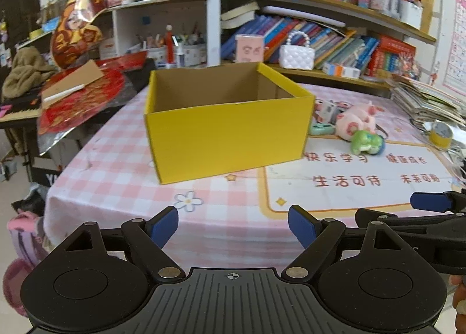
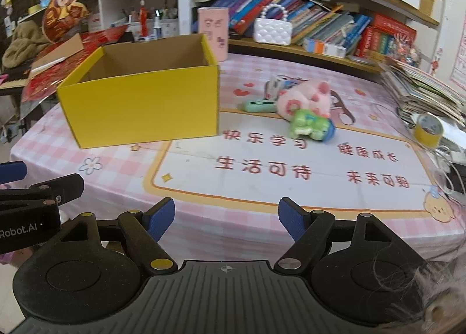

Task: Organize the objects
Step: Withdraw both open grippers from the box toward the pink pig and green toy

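Both tongs hang just off the near edge of the counter (image 2: 122, 159), side by side, each spread wide with nothing between its blue pads. The left tongs (image 1: 233, 226) face the yellow box (image 1: 227, 127); the right tongs (image 2: 226, 219) face the printed mat (image 2: 291, 168) that covers the right half of the pink checked cloth.

The yellow box stands upright on the left half of the counter, open at the top, its brown cardboard inside bare as far as the views reach. Its near right corner touches or overlaps the mat's left border.

The loose things lie in a small heap just to the right of the box, toward the far edge of the counter. A pink plush toy (image 2: 305, 99) lies on its side. A green toy (image 2: 308, 127) rests against its near side, touching it. A mint green item (image 2: 259, 106) lies flat between the plush and the box. A small grey-and-white item (image 2: 273, 86) shows behind the plush; its kind is unclear.

A roll of yellow tape (image 2: 428, 128) sits near the right edge, beside a stack of books (image 2: 422, 92). A pink canister (image 2: 212, 32) stands behind the box at the far edge.
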